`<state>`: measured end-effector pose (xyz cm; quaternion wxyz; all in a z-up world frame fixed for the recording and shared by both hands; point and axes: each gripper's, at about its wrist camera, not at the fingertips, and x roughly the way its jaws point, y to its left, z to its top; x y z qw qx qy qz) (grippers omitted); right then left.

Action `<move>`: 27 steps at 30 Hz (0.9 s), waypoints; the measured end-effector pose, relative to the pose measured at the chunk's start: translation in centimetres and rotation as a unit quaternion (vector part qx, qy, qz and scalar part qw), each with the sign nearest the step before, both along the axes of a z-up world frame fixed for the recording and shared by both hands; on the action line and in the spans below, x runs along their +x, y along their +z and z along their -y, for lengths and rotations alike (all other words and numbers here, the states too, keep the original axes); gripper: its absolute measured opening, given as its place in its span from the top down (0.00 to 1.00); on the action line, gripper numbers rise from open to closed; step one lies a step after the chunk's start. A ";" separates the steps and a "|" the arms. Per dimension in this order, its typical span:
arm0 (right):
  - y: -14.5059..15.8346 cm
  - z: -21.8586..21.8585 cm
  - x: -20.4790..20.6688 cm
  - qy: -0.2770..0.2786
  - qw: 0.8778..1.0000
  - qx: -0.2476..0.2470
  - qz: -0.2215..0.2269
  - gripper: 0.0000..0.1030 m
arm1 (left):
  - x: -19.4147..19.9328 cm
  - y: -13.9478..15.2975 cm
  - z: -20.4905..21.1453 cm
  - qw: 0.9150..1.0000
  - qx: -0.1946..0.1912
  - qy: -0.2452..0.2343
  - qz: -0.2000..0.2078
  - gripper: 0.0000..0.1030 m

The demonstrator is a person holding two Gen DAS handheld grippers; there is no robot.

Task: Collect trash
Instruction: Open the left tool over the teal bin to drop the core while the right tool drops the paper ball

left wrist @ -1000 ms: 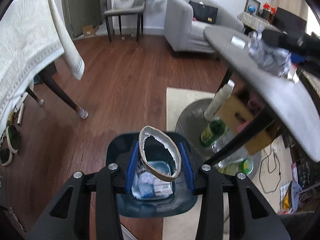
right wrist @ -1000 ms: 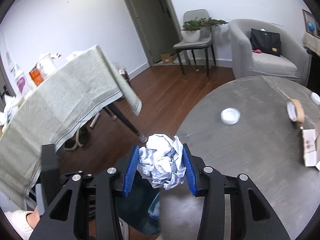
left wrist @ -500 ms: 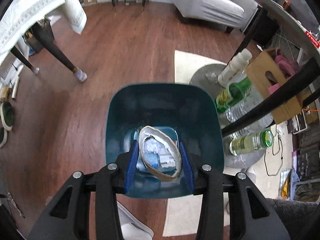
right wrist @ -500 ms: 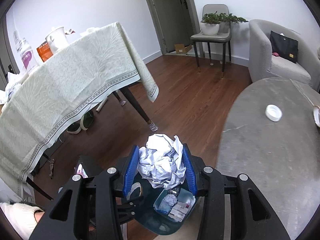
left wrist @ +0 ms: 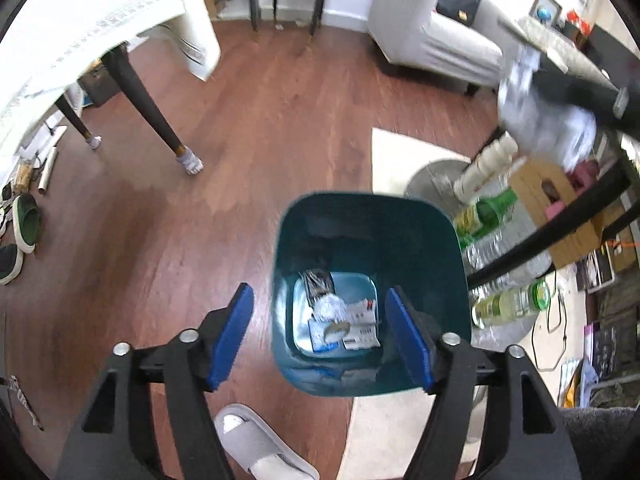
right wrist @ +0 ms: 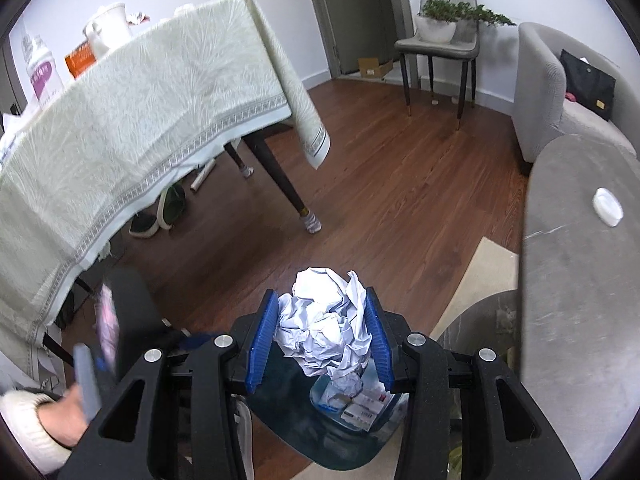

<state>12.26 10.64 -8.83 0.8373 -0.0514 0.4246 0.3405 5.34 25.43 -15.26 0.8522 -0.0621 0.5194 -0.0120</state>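
A dark teal trash bin stands on the wood floor, with paper scraps and small cartons at its bottom. My left gripper hangs over the bin's near side, open and empty, its blue pads wide apart. My right gripper is shut on a crumpled white paper ball and holds it above the bin. The ball and the right gripper also show blurred at the upper right of the left wrist view.
A round grey table with a white cap stands right of the bin. Bottles and a cardboard box sit under it. A cloth-covered table, shoes, a grey slipper, a chair and a sofa surround the floor.
My left gripper opened and the torn tape ring it held is gone from between its pads. My right gripper carried the paper ball from the table edge to above the bin.
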 end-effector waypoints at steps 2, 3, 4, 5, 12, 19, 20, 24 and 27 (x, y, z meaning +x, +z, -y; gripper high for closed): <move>-0.8 -0.6 0.0 0.005 1.000 -0.008 -0.006 0.57 | -0.2 1.0 -0.9 1.000 0.000 0.010 0.011 0.26; -1.1 -1.0 0.0 0.007 1.000 -0.011 -0.008 0.57 | -0.3 1.5 -1.2 1.000 0.000 0.013 0.017 0.26; -1.4 -1.1 0.0 0.008 1.000 -0.014 -0.011 0.57 | -0.3 1.9 -1.4 1.000 0.000 0.015 0.024 0.25; -1.8 -1.4 0.1 0.010 1.000 -0.018 -0.015 0.57 | -0.5 2.5 -1.8 0.999 0.001 0.019 0.033 0.23; -4.8 -2.5 0.5 0.011 0.998 -0.049 -0.040 0.57 | -1.4 5.0 -2.3 0.998 0.002 0.018 0.063 0.27; -8.0 -3.4 0.7 0.013 0.995 -0.074 -0.069 0.57 | -2.1 7.6 -2.0 0.995 -0.016 0.019 0.094 0.42; -8.7 -3.5 0.8 0.013 0.994 -0.077 -0.076 0.57 | -2.2 8.0 -1.9 0.995 -0.018 0.019 0.097 0.43; -10.4 -3.8 1.0 0.014 0.991 -0.083 -0.101 0.57 | -2.4 9.5 -1.2 0.993 -0.023 0.015 0.115 0.48; -11.8 -4.0 0.8 0.017 0.989 -0.102 -0.109 0.57 | -2.5 10.8 -0.5 0.991 -0.030 0.012 0.132 0.49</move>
